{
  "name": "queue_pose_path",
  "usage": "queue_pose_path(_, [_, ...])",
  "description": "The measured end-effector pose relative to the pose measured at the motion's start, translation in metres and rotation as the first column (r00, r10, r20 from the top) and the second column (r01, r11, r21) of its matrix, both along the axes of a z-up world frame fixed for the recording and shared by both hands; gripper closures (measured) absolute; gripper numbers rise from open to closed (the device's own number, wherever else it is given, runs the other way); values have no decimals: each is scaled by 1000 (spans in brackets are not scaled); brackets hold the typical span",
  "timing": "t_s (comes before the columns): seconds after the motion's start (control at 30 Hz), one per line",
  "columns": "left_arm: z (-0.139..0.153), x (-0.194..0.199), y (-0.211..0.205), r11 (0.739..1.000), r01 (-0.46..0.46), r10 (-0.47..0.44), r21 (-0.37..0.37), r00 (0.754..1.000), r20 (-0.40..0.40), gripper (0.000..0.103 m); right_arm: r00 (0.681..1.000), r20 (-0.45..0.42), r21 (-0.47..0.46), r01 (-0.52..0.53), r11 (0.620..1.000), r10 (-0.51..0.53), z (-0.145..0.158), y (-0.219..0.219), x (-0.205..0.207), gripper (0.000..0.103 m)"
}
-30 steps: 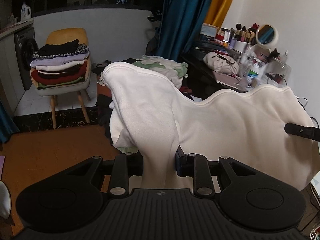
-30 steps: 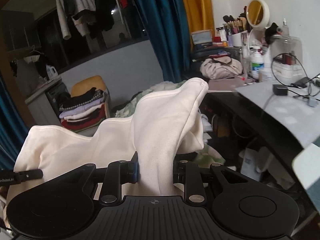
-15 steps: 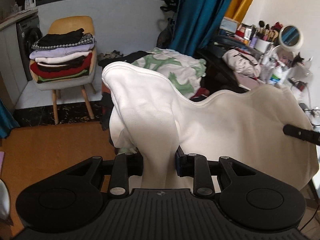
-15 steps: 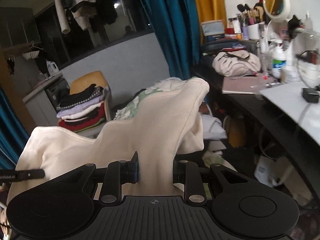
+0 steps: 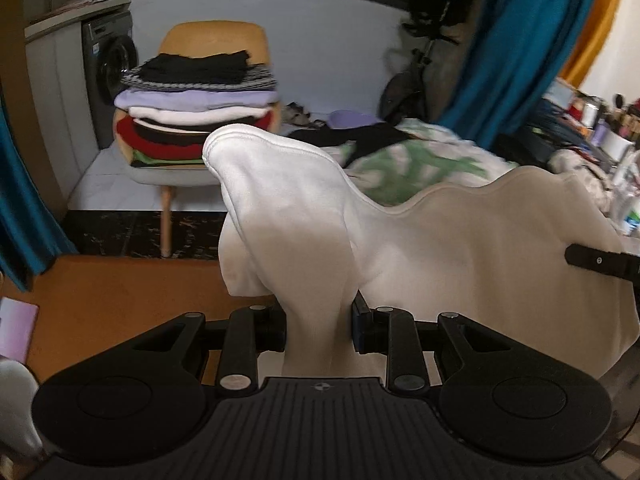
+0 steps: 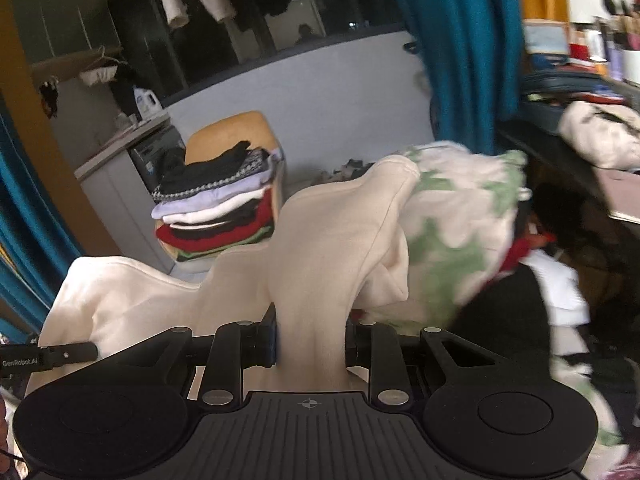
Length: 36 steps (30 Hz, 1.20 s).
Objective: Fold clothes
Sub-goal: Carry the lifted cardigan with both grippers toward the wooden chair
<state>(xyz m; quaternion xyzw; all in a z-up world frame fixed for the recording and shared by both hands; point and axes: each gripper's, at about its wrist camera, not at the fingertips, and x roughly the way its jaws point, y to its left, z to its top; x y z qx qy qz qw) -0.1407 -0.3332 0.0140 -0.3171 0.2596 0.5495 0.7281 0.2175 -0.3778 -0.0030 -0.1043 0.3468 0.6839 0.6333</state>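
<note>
The cream garment (image 5: pixel 460 248) hangs in the air between the two tongs, held up over the heap of unsorted clothes and short of the chair. The left tongs (image 5: pixel 318 330) pinch one bunched corner of it, and the right tongs (image 6: pixel 310 342) pinch another; in each view cloth fills the gap between the jaws and a loose flap rises above the grip. The stretch of fabric between the two grips sags in a wavy edge, so the garment is spread out but not flat, and I judge that no fold has been made in it yet.

Just beyond the garment lies the heap (image 6: pixel 460 232), topped by a green-and-white patterned piece with dark and red items around it. That pile looks like the work left to do.

Farther off than the heap, the chair (image 5: pixel 218 34) carries a neat stack of folded clothes (image 5: pixel 200 100): black on top, then striped, lilac, white, red and green layers. That stack looks like the part already done, so the task seems to me somewhere in its middle, with this garment needing to be laid down, folded and added to the stack on the chair.
</note>
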Motion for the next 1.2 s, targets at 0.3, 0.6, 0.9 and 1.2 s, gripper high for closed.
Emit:
queue_pose_path(0.3, [26,-134,117,999,-32,34,27,997,-66,75,998,-66,-34,-27,999,25,2,152,-153,80])
queue_pose_path(0.6, [19,-195,193,992,-121,123,30,992,-42,75,994,-50,-11,-102,995,101,11,276,-232,80])
queue_pose_path(0.9, [17,-207,337,983,-174,177,52,983,-43,75,986,-92,-2,-139,990,139,1,434,-249,80])
queue_pose_path(1.2, [32,-207,500,975,-209,213,81,976,-45,75,974,-106,17,-201,979,202,21,634,-222,80])
